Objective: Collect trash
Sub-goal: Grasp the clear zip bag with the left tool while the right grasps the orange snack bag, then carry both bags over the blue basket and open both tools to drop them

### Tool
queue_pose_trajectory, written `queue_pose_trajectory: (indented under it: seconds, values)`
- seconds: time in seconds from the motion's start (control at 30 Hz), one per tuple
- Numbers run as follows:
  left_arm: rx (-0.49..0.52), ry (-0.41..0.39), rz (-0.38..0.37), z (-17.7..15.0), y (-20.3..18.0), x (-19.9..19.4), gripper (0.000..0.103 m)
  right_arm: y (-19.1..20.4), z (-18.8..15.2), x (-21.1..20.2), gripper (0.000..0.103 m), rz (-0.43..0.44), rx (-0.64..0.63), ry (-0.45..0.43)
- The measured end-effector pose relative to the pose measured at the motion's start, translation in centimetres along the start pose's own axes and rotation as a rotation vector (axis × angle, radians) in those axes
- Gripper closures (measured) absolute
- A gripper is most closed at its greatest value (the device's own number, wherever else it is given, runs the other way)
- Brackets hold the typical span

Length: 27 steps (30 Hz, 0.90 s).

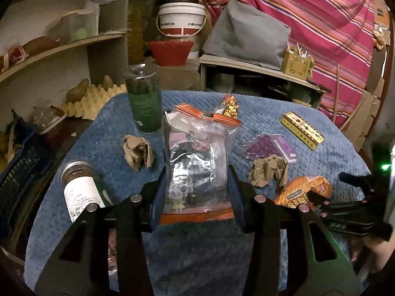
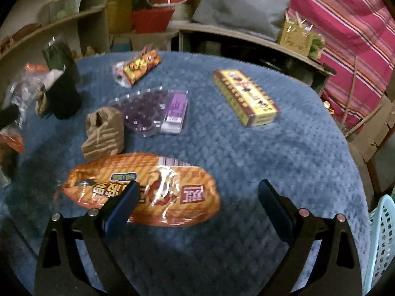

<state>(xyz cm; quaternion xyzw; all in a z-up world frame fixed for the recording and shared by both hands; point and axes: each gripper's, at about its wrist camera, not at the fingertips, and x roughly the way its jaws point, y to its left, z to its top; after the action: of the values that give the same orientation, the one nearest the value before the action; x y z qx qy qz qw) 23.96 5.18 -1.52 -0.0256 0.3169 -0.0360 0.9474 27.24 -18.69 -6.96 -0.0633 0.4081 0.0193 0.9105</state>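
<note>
Right gripper lines up on the orange snack bag

Right gripper (image 2: pixel 197 204), jaws wide and empty, hovers over the orange snack bag (image 2: pixel 148 190), which lies crosswise, mostly toward its left finger; left gripper (image 1: pixel 197 192) is clamped on a clear zip bag (image 1: pixel 195 162).

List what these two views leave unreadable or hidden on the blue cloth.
- Left wrist view: the lying jar is cut off low down by the left tool arms; its base is hidden.
- Left wrist view: the clear bag in that tool hides the cloth behind it.
- Right wrist view: motion blur makes the yellow box print unreadable.
- Right wrist view: the basket is cut by the edge; its contents are unseen.
</note>
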Motion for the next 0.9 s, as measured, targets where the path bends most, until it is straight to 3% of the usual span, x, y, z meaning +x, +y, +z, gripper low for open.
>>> queue_pose_trajectory:
  seconds: [0.07,0.13,0.27,0.33,0.5,0.7,0.9]
  values:
    - [-0.003,0.005,-0.002,0.0,0.1,0.2,0.059,0.5,-0.1,0.5,0.012,0.001,-0.018,0.023]
    - [-0.004,0.006,-0.003,0.0,0.2,0.3,0.059,0.7,-0.2,0.3,0.026,0.022,-0.033,0.017]
    - [-0.002,0.001,-0.004,-0.1,0.0,0.3,0.059,1.2,-0.5,-0.2,0.044,0.075,-0.05,0.019]
    - [0.002,-0.004,-0.001,0.0,-0.2,0.3,0.059,1.4,-0.6,-0.4,0.06,0.099,-0.058,0.019]
    - [0.015,-0.009,0.01,-0.1,-0.7,0.3,0.059,0.9,-0.7,-1.2,0.089,0.16,-0.034,0.003]
    - [0.022,-0.013,-0.001,-0.2,-1.6,0.2,0.059,-2.4,-1.1,-2.9,0.093,0.224,0.034,-0.029]
    - [0.013,-0.024,-0.044,0.2,-4.4,-0.7,0.059,-7.8,-1.8,-5.6,0.093,0.206,0.109,-0.086]
